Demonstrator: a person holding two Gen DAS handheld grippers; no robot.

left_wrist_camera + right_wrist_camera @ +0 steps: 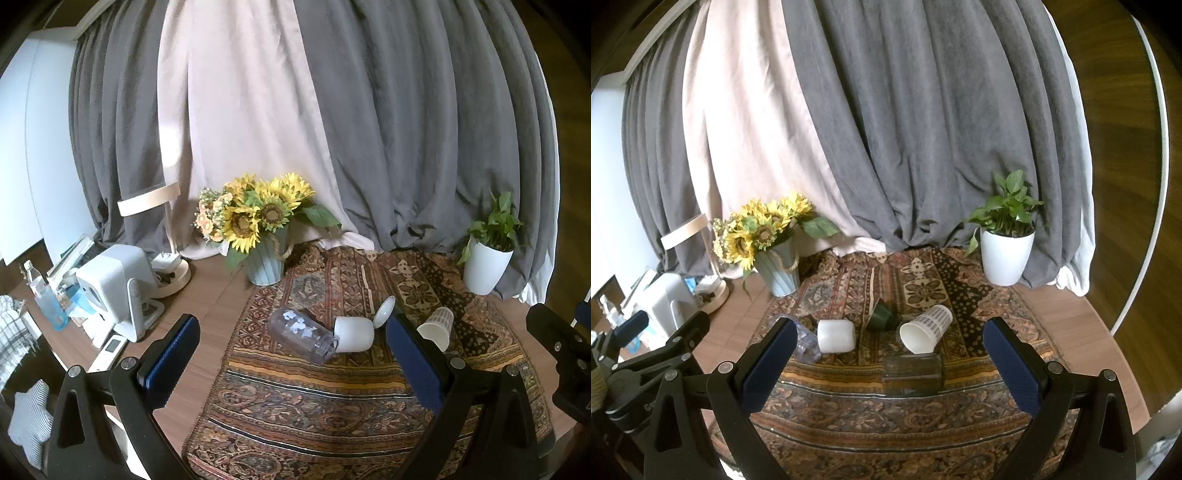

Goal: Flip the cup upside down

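Note:
Several cups lie on their sides on a patterned runner (923, 424). A white paper cup (926, 329) with a dotted print lies tipped, mouth toward me; it also shows in the left wrist view (437, 328). A clear glass tumbler (912, 374) stands just in front of it. A dark green cup (882, 315) lies behind. A white bottle cap part (835, 335) joins a clear plastic bottle (301, 332) lying on its side. My right gripper (890, 363) is open and empty, short of the cups. My left gripper (291, 363) is open and empty.
A sunflower pot (777, 273) stands back left and a white planter (1006, 258) back right, both before grey curtains. A lamp base (173, 277), white device (114, 284) and bottles (48, 299) crowd the desk's left side. The runner (314, 417) covers the wooden desk.

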